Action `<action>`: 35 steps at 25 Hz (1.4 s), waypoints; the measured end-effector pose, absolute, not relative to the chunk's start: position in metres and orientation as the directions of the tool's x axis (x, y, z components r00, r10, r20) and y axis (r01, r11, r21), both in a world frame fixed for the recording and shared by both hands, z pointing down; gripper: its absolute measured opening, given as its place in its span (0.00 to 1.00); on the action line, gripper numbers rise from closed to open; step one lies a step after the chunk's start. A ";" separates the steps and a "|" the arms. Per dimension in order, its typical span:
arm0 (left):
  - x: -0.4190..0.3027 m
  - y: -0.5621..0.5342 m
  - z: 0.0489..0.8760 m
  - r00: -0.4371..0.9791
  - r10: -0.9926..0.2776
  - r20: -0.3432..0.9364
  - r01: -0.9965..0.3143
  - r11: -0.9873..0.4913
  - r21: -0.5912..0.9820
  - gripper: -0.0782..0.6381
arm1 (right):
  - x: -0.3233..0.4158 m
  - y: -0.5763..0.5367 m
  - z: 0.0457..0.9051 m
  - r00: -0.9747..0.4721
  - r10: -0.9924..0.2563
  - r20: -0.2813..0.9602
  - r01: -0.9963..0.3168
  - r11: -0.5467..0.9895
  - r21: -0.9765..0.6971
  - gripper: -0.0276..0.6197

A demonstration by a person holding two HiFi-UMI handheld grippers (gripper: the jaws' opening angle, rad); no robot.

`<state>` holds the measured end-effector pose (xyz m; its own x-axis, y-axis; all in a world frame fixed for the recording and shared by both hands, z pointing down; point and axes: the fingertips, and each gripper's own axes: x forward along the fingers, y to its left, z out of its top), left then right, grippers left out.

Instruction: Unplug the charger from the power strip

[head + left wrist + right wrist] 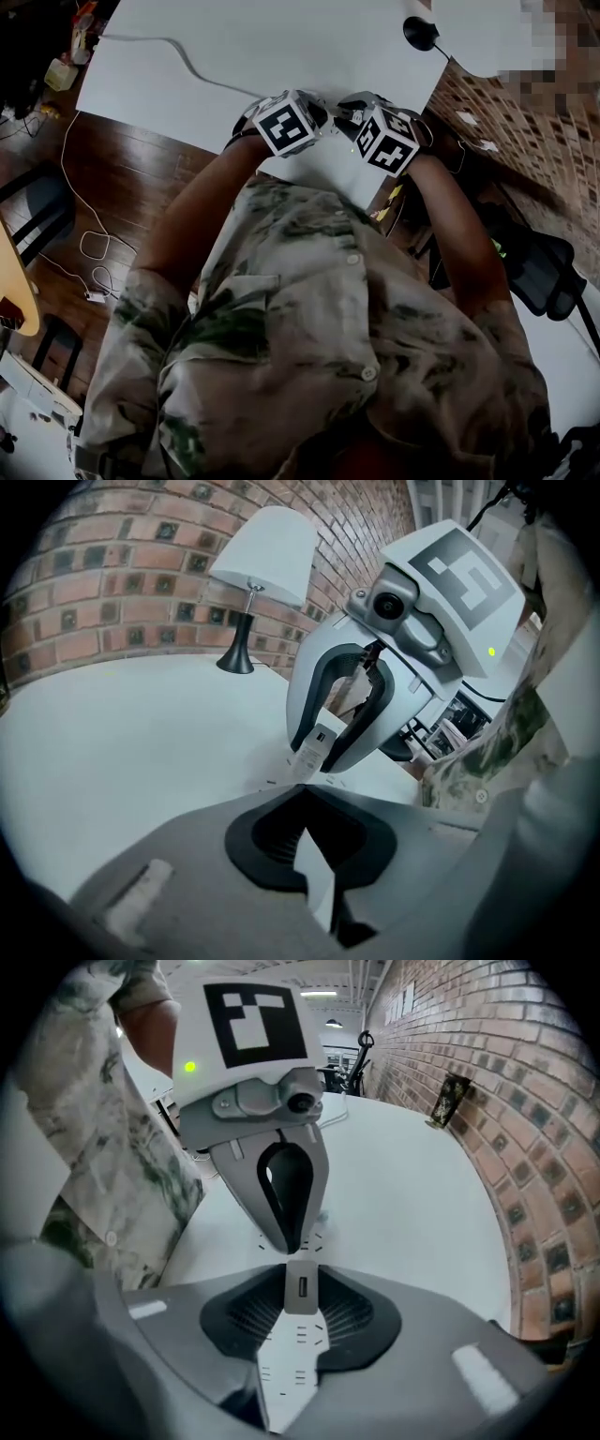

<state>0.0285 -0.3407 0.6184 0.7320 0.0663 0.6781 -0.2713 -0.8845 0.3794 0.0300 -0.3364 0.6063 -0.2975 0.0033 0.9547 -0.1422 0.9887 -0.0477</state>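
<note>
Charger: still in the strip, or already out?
Looks still in. The charger stands upright with its base flush on the power strip. No prongs show, and the right gripper is closed on its sides.

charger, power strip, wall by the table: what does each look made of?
The charger looks like moulded plastic, off-white and matt, with crisp edges and a cut-out USB port. The power strip looks like similar smooth white plastic with thin dark slots. The wall is exposed brick, rough, with pale mortar joints showing.
</note>
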 end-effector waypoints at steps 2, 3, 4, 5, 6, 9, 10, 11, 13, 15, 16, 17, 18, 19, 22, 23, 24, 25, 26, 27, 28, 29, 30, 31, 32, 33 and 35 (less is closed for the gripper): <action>0.029 -0.342 0.618 0.733 0.074 0.676 -0.265 -0.884 0.384 0.11 | 0.029 -0.336 0.608 -0.284 0.011 0.959 -0.134 0.990 -0.051 0.21; 0.029 -0.340 0.618 0.735 0.079 0.674 -0.261 -0.884 0.388 0.11 | 0.029 -0.336 0.608 -0.279 0.016 0.960 -0.134 0.989 -0.055 0.21; 0.028 -0.338 0.618 0.736 0.083 0.672 -0.258 -0.884 0.391 0.11 | 0.028 -0.335 0.608 -0.274 0.021 0.961 -0.134 0.989 -0.059 0.21; 0.028 -0.336 0.618 0.736 0.086 0.672 -0.256 -0.883 0.394 0.10 | 0.028 -0.334 0.608 -0.271 0.025 0.962 -0.133 0.989 -0.063 0.21; 0.027 -0.336 0.619 0.735 0.088 0.672 -0.255 -0.882 0.395 0.10 | 0.027 -0.334 0.609 -0.268 0.029 0.963 -0.132 0.989 -0.066 0.21; 0.027 -0.338 0.619 0.737 0.087 0.670 -0.256 -0.882 0.395 0.10 | 0.028 -0.335 0.608 -0.259 0.035 0.965 -0.128 0.989 -0.070 0.21; 0.027 -0.341 0.618 0.736 0.081 0.672 -0.261 -0.882 0.393 0.10 | 0.028 -0.335 0.608 -0.254 0.033 0.967 -0.126 0.990 -0.067 0.21; 0.026 -0.344 0.618 0.733 0.074 0.676 -0.270 -0.880 0.390 0.10 | 0.029 -0.336 0.608 -0.246 0.032 0.969 -0.121 0.991 -0.063 0.21; 0.026 -0.346 0.617 0.733 0.069 0.677 -0.282 -0.875 0.394 0.10 | 0.030 -0.336 0.608 -0.225 0.028 0.974 -0.109 0.993 -0.054 0.20; 0.028 -0.347 0.617 0.736 0.062 0.674 -0.284 -0.876 0.391 0.10 | 0.033 -0.335 0.608 -0.203 0.014 0.979 -0.103 0.994 -0.035 0.21; 0.028 -0.349 0.617 0.736 0.056 0.674 -0.285 -0.878 0.384 0.10 | 0.033 -0.335 0.608 -0.197 0.002 0.980 -0.104 0.994 -0.023 0.21; 0.029 -0.351 0.617 0.735 0.053 0.676 -0.285 -0.880 0.379 0.10 | 0.035 -0.336 0.608 -0.195 -0.008 0.981 -0.109 0.994 -0.014 0.21; 0.031 -0.353 0.617 0.733 0.057 0.678 -0.283 -0.881 0.380 0.10 | 0.036 -0.336 0.608 -0.195 -0.013 0.981 -0.116 0.993 -0.010 0.20; 0.032 -0.353 0.617 0.730 0.067 0.680 -0.281 -0.878 0.387 0.10 | 0.037 -0.337 0.608 -0.191 -0.013 0.982 -0.121 0.993 -0.010 0.20; 0.031 -0.351 0.620 0.714 0.089 0.694 -0.290 -0.865 0.410 0.10 | 0.038 -0.334 0.609 -0.169 -0.003 0.986 -0.112 0.994 -0.016 0.20; 0.029 -0.352 0.621 0.705 0.088 0.703 -0.298 -0.864 0.407 0.10 | 0.037 -0.334 0.607 -0.175 0.000 0.985 -0.111 0.994 -0.019 0.20; 0.027 -0.354 0.622 0.695 0.088 0.714 -0.305 -0.863 0.403 0.10 | 0.033 -0.335 0.600 -0.195 0.000 0.981 -0.116 0.993 -0.023 0.20; 0.025 -0.355 0.623 0.686 0.095 0.722 -0.308 -0.860 0.407 0.10 | 0.028 -0.339 0.587 -0.226 -0.003 0.974 -0.127 0.992 -0.027 0.20; 0.025 -0.353 0.623 0.683 0.113 0.722 -0.305 -0.854 0.422 0.10 | 0.023 -0.345 0.570 -0.253 -0.011 0.967 -0.140 0.990 -0.026 0.20; 0.025 -0.349 0.622 0.687 0.131 0.715 -0.298 -0.846 0.442 0.10 | 0.020 -0.352 0.553 -0.265 -0.028 0.964 -0.146 0.989 -0.012 0.20; 0.025 -0.346 0.622 0.693 0.142 0.707 -0.292 -0.841 0.455 0.10 | 0.021 -0.359 0.537 -0.266 -0.055 0.963 -0.146 0.989 0.016 0.20; 0.024 -0.343 0.622 0.696 0.143 0.704 -0.291 -0.840 0.458 0.10 | 0.022 -0.365 0.524 -0.269 -0.085 0.959 -0.150 0.988 0.046 0.20; 0.024 -0.343 0.623 0.697 0.138 0.704 -0.294 -0.840 0.455 0.10 | 0.025 -0.369 0.513 -0.282 -0.114 0.953 -0.165 0.984 0.069 0.20; 0.025 -0.344 0.622 0.700 0.132 0.702 -0.294 -0.843 0.452 0.11 | 0.029 -0.370 0.503 -0.306 -0.138 0.942 -0.194 0.978 0.080 0.20; 0.027 -0.344 0.622 0.705 0.128 0.698 -0.290 -0.846 0.448 0.11 | 0.032 -0.369 0.495 -0.337 -0.159 0.928 -0.233 0.969 0.082 0.20; 0.028 -0.344 0.621 0.709 0.123 0.694 -0.286 -0.850 0.442 0.11 | 0.036 -0.366 0.489 -0.367 -0.182 0.912 -0.278 0.957 0.079 0.21; 0.028 -0.342 0.623 0.709 0.112 0.697 -0.286 -0.857 0.429 0.11 | 0.048 -0.357 0.480 -0.400 -0.238 0.885 -0.363 0.928 0.086 0.21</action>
